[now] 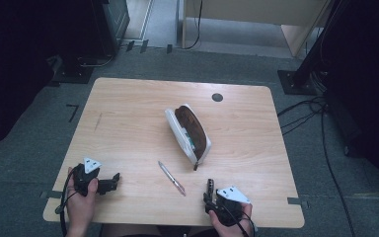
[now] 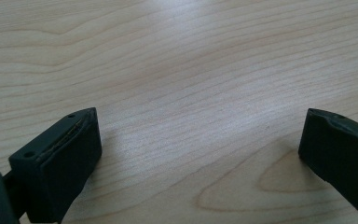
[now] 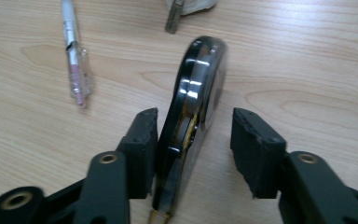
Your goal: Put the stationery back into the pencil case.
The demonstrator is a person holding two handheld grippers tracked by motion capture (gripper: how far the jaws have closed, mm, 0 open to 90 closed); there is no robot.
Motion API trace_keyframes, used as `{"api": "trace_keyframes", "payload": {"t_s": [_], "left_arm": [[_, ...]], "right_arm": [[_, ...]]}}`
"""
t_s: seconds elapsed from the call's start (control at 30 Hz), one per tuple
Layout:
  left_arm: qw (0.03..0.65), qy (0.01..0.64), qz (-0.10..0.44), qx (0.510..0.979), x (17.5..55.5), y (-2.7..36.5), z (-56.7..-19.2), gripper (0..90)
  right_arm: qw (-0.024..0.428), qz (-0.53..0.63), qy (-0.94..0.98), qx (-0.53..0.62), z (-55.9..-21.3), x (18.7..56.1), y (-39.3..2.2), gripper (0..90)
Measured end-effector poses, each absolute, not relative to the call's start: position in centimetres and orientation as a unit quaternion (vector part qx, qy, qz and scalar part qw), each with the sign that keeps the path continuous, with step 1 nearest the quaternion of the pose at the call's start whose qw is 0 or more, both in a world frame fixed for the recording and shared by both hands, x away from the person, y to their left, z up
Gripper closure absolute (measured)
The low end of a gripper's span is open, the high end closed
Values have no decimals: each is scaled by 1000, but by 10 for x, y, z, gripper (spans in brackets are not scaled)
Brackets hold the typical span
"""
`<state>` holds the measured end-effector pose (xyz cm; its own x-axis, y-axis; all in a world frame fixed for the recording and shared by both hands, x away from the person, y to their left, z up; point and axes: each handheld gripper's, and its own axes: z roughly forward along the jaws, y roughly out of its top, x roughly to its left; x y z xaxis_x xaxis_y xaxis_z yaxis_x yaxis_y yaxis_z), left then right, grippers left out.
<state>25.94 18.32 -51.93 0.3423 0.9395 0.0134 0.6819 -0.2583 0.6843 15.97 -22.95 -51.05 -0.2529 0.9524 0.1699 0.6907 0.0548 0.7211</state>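
A white pencil case (image 1: 190,132) with a brown inside lies open at the middle of the wooden table (image 1: 128,108). Its zipper pull (image 3: 173,18) points toward me. A clear pen (image 1: 171,177) with pink ink (image 3: 74,56) lies in front of the case. A glossy black, rounded flat object (image 3: 200,74) stands on edge between the jaws of my right gripper (image 3: 193,128), near the table's front edge (image 1: 209,186). The left pad touches it and the right pad stands a little apart. My left gripper (image 1: 114,180) rests at the front left, wide open (image 2: 200,135) over bare wood.
A dark round grommet (image 1: 217,97) sits near the table's far edge. Cables (image 1: 306,111) run over the grey carpet at the right, and dark equipment stands behind the table. Bare wood stretches across the left half of the table.
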Motion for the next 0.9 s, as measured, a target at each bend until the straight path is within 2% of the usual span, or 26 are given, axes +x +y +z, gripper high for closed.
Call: {"api": "trace_keyframes", "payload": {"t_s": [0.27, 0.4, 0.9], "left_arm": [[298, 531, 216, 763, 259, 183, -519, 0], [298, 531, 216, 763, 259, 183, -519, 0], [297, 531, 216, 764, 259, 183, -519, 0]], "right_arm": [[190, 359, 714, 570, -513, 166, -239, 678], [197, 360, 719, 561, -513, 167, -243, 681], [178, 370, 738, 536, -513, 155, -252, 670]]}}
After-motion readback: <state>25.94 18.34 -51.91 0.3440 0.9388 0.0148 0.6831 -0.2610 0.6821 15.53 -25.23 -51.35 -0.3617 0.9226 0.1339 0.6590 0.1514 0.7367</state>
